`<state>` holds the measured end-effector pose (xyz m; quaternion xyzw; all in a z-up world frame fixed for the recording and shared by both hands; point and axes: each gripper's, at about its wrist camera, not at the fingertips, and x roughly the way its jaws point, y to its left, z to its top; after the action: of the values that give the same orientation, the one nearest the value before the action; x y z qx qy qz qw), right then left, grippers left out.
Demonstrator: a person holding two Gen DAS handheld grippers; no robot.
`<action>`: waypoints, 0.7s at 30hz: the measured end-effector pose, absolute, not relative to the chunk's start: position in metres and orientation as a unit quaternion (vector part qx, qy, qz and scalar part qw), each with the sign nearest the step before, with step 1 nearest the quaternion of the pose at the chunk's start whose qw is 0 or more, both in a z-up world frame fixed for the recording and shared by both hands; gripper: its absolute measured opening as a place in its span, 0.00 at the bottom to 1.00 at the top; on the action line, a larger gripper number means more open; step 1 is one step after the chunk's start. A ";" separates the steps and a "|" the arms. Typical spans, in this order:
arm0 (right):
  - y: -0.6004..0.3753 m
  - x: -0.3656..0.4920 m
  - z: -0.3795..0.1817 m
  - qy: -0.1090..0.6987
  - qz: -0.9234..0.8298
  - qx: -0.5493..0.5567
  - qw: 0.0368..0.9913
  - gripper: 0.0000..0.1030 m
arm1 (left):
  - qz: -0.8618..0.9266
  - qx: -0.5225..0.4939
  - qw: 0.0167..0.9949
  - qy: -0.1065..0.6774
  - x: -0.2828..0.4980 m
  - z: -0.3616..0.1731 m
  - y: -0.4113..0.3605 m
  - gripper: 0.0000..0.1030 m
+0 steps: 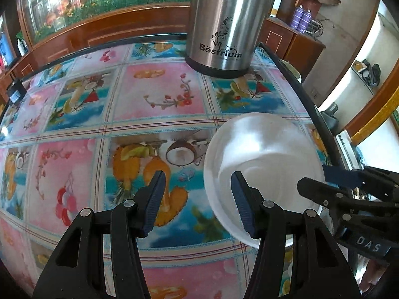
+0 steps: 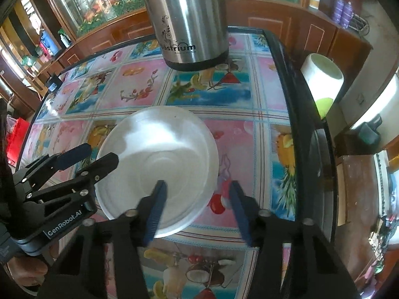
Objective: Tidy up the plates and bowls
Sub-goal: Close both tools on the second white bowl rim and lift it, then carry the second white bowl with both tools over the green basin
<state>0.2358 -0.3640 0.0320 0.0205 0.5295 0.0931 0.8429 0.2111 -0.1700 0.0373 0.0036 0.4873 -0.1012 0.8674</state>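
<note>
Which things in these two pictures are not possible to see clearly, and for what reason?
- Steel flask: its top is cut off by the upper edge in both views.
- White dish: overexposed glare in both views, so its depth and whether it is one piece or a stack are unclear.
- Its near rim: hidden by the right gripper in the right view.
- Left gripper: open, holding nothing.

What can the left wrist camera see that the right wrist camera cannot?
Only the left wrist view shows the coconut and pineapple picture on the tablecloth just beyond the left gripper, whose fingers are open and empty.

Only the right wrist view shows a white roll and a lime-green object past the table's right edge, plus something red at the far left.

Both show the white bowl, the steel Bestrium flask behind it, the fruit-patterned tablecloth, and the right gripper, which is also open.
</note>
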 end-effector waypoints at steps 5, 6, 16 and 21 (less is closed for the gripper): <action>-0.361 0.232 0.029 0.525 0.103 0.021 0.844 0.23 | -0.107 0.001 0.860 0.498 0.213 0.033 -0.174 0.12; -0.360 0.231 0.029 0.525 0.102 0.017 0.844 0.23 | -0.109 0.005 0.861 0.497 0.212 0.034 -0.174 0.12; -0.348 0.192 0.036 0.521 0.118 0.015 0.845 0.23 | -0.119 -0.015 0.853 0.507 0.167 0.041 -0.151 0.12; -0.330 0.157 0.043 0.520 0.129 0.007 0.844 0.23 | -0.120 -0.021 0.854 0.506 0.123 0.051 -0.128 0.12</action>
<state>0.1568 -0.3303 0.0428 0.0073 0.5200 0.1292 0.8443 0.1233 -0.1284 0.0515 -0.0205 0.5061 -0.1205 0.8537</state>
